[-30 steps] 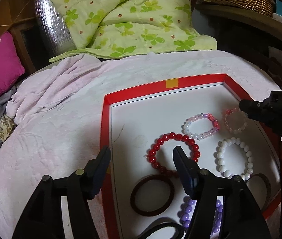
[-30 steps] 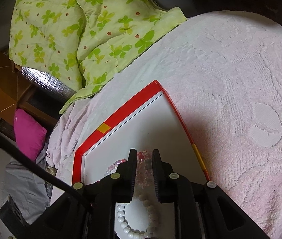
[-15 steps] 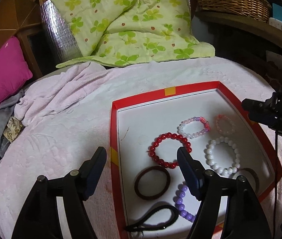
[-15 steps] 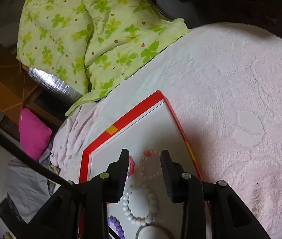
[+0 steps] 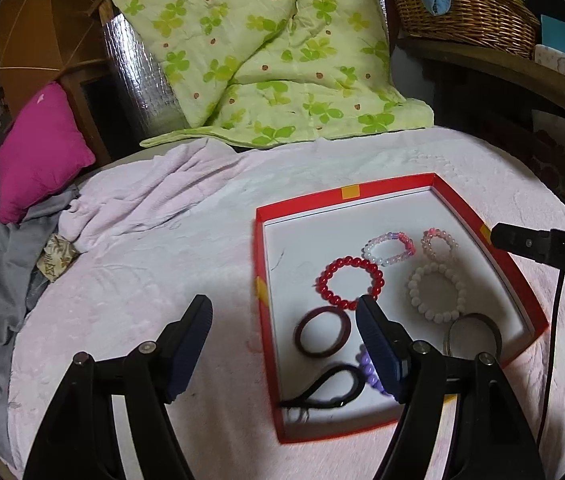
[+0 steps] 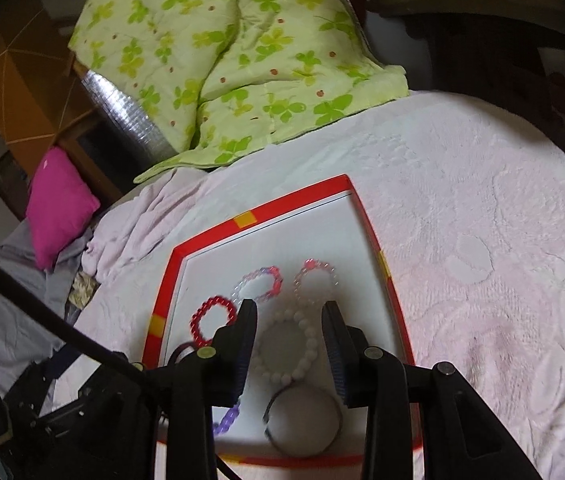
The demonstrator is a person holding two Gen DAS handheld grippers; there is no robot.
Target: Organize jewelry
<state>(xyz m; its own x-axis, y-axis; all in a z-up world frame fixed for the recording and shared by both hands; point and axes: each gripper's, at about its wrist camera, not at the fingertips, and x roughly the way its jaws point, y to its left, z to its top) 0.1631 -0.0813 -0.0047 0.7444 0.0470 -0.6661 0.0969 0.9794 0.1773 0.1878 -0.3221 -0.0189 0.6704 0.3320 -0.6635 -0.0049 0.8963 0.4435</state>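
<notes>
Left gripper [image 5: 284,322] jaws spread wide, nothing between them, held above the pink blanket [image 5: 170,248] and the near left edge of the red tray [image 5: 260,264]. Right gripper [image 6: 289,326] jaws parted partway, empty, held above the tray with the white bead bracelet [image 6: 286,346] seen in the gap below, not touched.

Tray contents from the left gripper outward: black hair tie [image 5: 322,390] and purple bead bracelet [image 5: 370,372] nearest, purple one partly hidden by the right finger. Dark maroon hair band [image 5: 322,332] just ahead between the fingers. Thin dark ring [image 5: 474,330] off to the right, near the tray's right wall. Next out, red bead bracelet [image 5: 350,282] and the white bead bracelet to its right. Farthest: pink-and-clear bracelet [image 5: 390,248] and small pink bracelet [image 5: 440,244], side by side. All lie flat on the white tray floor, mostly apart.

Beyond the tray: green clover quilt [image 5: 266,52], magenta pillow [image 5: 42,152] far left, wicker basket [image 5: 462,8] far right.
</notes>
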